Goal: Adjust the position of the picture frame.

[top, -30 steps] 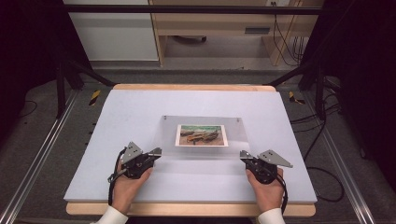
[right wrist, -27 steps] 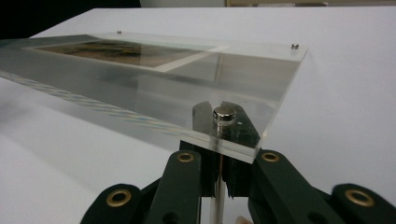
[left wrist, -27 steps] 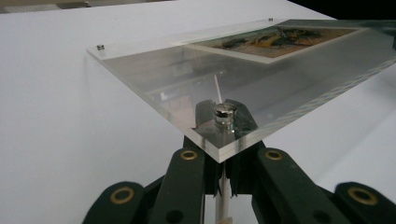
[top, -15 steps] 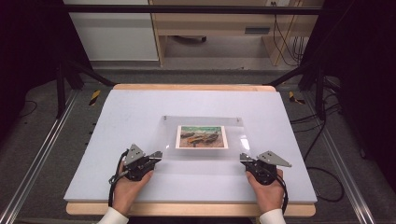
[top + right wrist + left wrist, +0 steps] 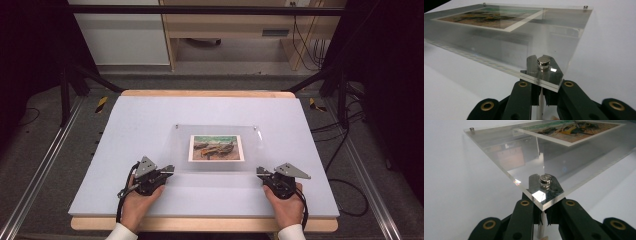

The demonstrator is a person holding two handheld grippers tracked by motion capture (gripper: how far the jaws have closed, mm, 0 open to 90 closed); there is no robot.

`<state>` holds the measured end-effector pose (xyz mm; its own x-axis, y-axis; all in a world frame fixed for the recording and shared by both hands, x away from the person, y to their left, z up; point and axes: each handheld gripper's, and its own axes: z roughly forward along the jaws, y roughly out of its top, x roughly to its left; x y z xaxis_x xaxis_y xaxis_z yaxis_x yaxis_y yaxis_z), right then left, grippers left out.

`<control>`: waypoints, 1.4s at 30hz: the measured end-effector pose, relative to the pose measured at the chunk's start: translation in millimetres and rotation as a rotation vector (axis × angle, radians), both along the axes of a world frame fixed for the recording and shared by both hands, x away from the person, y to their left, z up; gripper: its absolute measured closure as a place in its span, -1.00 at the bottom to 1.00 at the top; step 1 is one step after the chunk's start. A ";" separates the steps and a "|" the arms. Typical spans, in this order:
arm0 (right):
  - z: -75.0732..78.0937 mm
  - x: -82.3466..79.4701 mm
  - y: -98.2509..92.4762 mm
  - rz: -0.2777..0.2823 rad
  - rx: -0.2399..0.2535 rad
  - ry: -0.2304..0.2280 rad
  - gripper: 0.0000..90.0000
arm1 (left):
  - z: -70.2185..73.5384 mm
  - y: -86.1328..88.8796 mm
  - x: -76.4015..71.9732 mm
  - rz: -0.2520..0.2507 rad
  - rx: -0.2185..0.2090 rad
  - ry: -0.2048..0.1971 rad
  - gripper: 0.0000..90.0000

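A clear acrylic picture frame (image 5: 215,131) lies flat mid-table with a painted print (image 5: 216,148) of boats in it. My left gripper (image 5: 170,170) is at its near left corner and my right gripper (image 5: 260,171) at its near right corner. In the left gripper view the jaws (image 5: 543,213) are shut on a thin metal post under the corner, below a silver cap screw (image 5: 545,180). The right gripper view has the same hold (image 5: 541,92) under its cap screw (image 5: 543,61). The frame (image 5: 549,32) stretches away from both.
The frame rests on a pale board (image 5: 150,120) with a wooden border (image 5: 200,223). Black stand legs (image 5: 67,90) flank the table's far corners, and cables (image 5: 350,190) lie on the floor at the right. A cabinet (image 5: 125,35) stands behind.
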<state>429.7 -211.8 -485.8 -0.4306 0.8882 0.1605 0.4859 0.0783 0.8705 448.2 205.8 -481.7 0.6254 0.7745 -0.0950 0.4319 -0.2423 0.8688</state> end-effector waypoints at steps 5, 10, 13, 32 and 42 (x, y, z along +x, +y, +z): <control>0.4 0.3 -1.4 -0.003 -0.001 0.002 0.88 | -0.3 -1.3 -0.6 -0.001 0.013 -0.008 0.86; -0.3 0.5 -1.4 -0.002 0.002 0.007 0.88 | -0.3 -1.6 -0.7 0.000 0.020 -0.011 0.86; -0.3 0.9 -2.0 0.003 0.003 0.007 0.88 | -0.3 -1.9 -0.4 0.001 0.018 -0.012 0.86; 2.1 -7.4 -0.4 0.052 -0.018 0.023 0.47 | 1.7 -5.9 -3.4 -0.034 0.075 -0.025 0.46; 6.6 -25.0 -11.8 0.060 0.005 0.044 0.19 | 8.0 1.2 -11.7 -0.048 0.084 -0.019 0.10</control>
<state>404.7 -223.7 -479.2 -0.4751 0.8603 0.1851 0.5184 0.1036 0.8488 436.6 207.0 -473.7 0.6634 0.7480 -0.0186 0.4015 -0.3349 0.8524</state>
